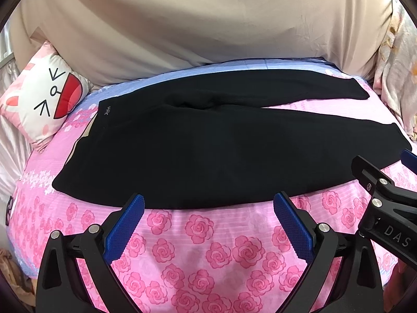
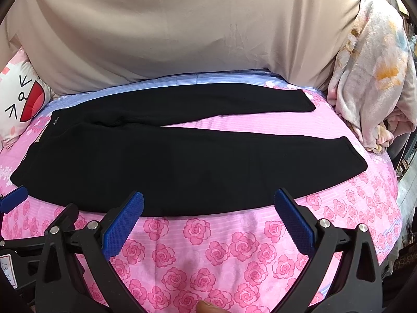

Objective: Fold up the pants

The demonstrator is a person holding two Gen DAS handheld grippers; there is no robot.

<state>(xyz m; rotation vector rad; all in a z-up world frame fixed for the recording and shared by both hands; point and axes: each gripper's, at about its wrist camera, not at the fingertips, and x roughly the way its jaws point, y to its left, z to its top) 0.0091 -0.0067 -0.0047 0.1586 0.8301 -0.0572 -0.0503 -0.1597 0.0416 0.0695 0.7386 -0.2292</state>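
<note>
Black pants [image 1: 208, 140] lie flat on the pink rose bedspread [image 1: 203, 240], waistband at the left and both legs spread toward the right. They show the same way in the right wrist view [image 2: 182, 156]. My left gripper [image 1: 208, 203] is open and empty, hovering just short of the near edge of the pants. My right gripper [image 2: 208, 200] is open and empty too, just short of the near leg's edge. The right gripper's black body also shows at the right of the left wrist view [image 1: 383, 195].
A cat-face pillow [image 1: 44, 99] lies at the bed's far left. A beige sheet [image 1: 208, 26] covers the wall behind. A crumpled floral blanket [image 2: 372, 78] is piled at the far right. The bed's near edge is below the grippers.
</note>
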